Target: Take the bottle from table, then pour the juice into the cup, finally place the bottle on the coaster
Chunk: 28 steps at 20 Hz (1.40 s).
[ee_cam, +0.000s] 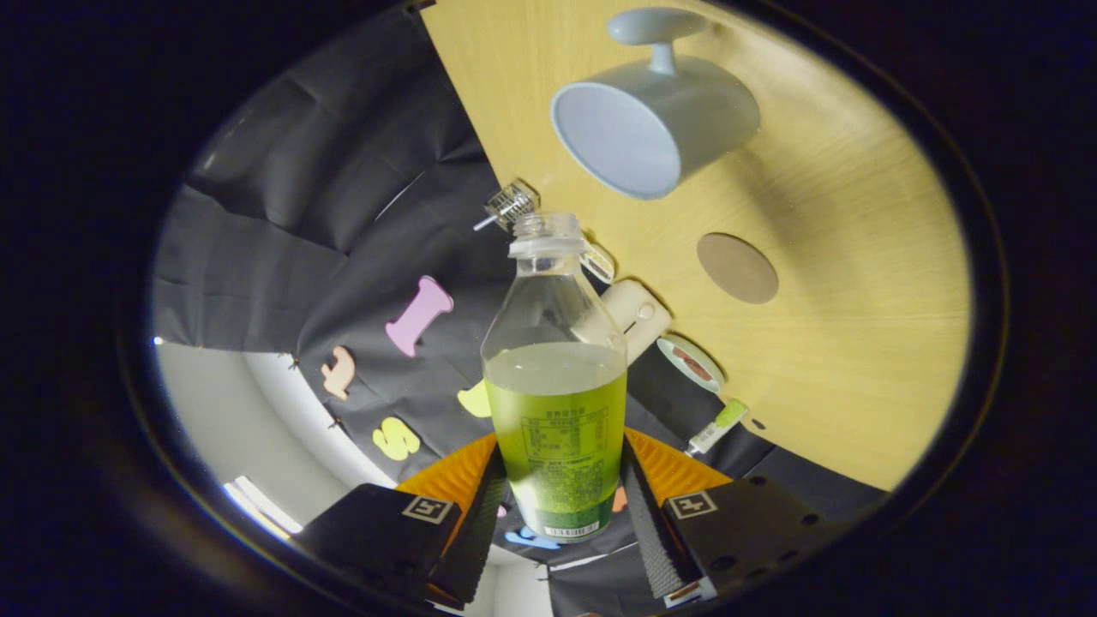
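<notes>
A clear plastic bottle [555, 377] with green juice filling its lower half sits between my fingers, and my gripper [561, 497] is shut on its lower body. Its cap is off and its open neck points toward the wooden table [857, 283]. The whole scene looks rolled sideways, so the bottle is held tilted. A pale grey-blue cup [651, 124] with a handle stands on the table beyond the bottle's mouth, its opening facing me. A round brown coaster [737, 267] lies on the table beside the cup, apart from it.
Along the table's edge near the bottle's neck lie small items: a clear ridged cap-like piece [512, 204], a white device [636, 315], a round tin [691, 363] and a small green-and-white tube [716, 427]. Black cloth wall stands behind.
</notes>
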{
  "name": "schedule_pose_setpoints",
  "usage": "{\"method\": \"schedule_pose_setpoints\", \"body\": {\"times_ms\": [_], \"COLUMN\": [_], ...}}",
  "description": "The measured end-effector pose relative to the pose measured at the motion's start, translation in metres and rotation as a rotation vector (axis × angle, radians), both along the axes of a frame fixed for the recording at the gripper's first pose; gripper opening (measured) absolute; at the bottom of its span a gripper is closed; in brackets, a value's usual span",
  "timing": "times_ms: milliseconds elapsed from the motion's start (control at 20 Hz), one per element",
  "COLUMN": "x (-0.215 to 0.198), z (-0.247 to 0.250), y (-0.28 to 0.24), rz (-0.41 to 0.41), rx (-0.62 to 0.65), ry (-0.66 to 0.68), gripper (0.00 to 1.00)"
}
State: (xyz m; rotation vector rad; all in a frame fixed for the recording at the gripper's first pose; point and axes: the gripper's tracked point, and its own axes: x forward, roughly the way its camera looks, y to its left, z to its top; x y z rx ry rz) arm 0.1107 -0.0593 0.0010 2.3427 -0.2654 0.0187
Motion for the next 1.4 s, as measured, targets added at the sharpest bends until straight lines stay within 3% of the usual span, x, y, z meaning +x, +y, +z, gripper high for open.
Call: {"method": "schedule_pose_setpoints", "body": {"times_ms": [550, 1000, 1150, 1400], "x": [-0.018, -0.034, -0.038, -0.037], "z": [-0.016, -0.039, -0.038, -0.04], "y": [0.051, 0.072, 0.081, 0.092], "rz": [0.071, 0.144, 0.128, 0.14], "rx": [-0.535, -1.099, -1.256, -1.655], "ry": [0.151, 0.32, 0.335, 0.424], "gripper": [0.76, 0.76, 0.76, 0.76]}}
